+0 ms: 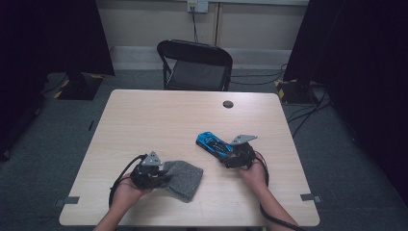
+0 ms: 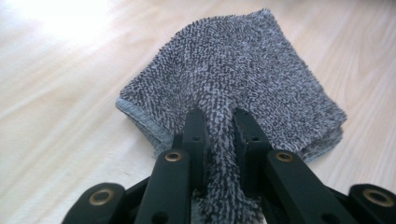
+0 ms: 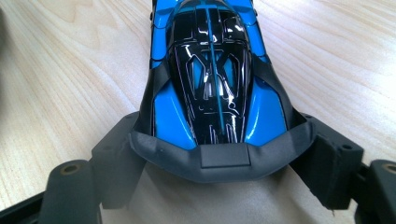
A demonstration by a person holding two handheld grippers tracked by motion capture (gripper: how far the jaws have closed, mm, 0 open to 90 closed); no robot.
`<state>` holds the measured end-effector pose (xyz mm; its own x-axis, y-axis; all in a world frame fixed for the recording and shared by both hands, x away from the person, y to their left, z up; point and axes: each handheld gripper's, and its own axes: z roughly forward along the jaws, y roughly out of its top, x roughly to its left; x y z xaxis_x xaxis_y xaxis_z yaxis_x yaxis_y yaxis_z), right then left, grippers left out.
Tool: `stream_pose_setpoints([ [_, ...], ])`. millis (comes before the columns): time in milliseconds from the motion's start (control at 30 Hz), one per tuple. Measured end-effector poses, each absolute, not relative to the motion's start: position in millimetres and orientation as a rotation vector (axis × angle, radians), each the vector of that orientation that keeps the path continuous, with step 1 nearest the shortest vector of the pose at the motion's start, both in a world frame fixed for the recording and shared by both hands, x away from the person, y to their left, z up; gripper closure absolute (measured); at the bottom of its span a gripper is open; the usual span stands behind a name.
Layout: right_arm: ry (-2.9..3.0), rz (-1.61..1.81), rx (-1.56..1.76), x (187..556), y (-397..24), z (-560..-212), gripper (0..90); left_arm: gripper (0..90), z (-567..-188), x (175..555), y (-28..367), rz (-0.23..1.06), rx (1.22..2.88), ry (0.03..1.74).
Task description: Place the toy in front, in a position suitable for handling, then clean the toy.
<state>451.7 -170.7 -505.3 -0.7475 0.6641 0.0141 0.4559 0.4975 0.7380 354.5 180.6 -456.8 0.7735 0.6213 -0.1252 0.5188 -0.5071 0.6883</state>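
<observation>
A folded grey terry cloth [image 1: 185, 178] lies on the pale wooden table [image 1: 159, 115] at the front left. My left gripper [image 1: 161, 175] is shut on the cloth's near edge; in the left gripper view a pinched ridge of the cloth [image 2: 233, 79] stands between the two black jaws of the left gripper [image 2: 219, 114]. A blue and black toy car [image 1: 214, 143] rests on the table right of centre. My right gripper [image 1: 231, 156] is shut on its rear end. In the right gripper view the right gripper [image 3: 219, 154] presses both sides of the car [image 3: 210, 70], whose nose points away.
A black folding chair [image 1: 195, 62] stands behind the table's far edge. A small dark round cap [image 1: 228, 104] sits in the tabletop near the back. Grey tape marks [image 1: 67, 200] lie at the front corners. Dark curtains hang on both sides.
</observation>
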Motion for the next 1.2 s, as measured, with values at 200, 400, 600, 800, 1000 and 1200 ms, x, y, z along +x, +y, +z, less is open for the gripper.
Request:
stream_pose_setpoints([
  [200, 2.472, 1.098, 0.949, 452, -171, -505, 23.5, 77.2, -455, 358, 189, 0.154, 2.157, 0.892],
  [400, 2.472, 1.097, 0.949, 452, -171, -505, 23.5, 77.3, -449, 359, 196, 0.168, 2.11, 0.903],
  [600, 2.472, 1.097, 0.949, 452, -171, -505, 23.5, 77.3, -448, 361, 201, 0.183, 2.102, 0.919],
  [800, 2.472, 1.098, 0.949, 452, -171, -505, 23.5, 77.3, -447, 365, 205, 0.155, 2.071, 0.945],
  [1000, 2.472, 1.097, 0.949, 452, -171, -505, 23.5, 77.3, -444, 379, 202, 0.137, 2.037, 1.01],
  [1200, 2.472, 1.097, 0.948, 452, -171, -505, 23.6, 77.4, -434, 395, 193, 0.16, 1.983, 1.038],
])
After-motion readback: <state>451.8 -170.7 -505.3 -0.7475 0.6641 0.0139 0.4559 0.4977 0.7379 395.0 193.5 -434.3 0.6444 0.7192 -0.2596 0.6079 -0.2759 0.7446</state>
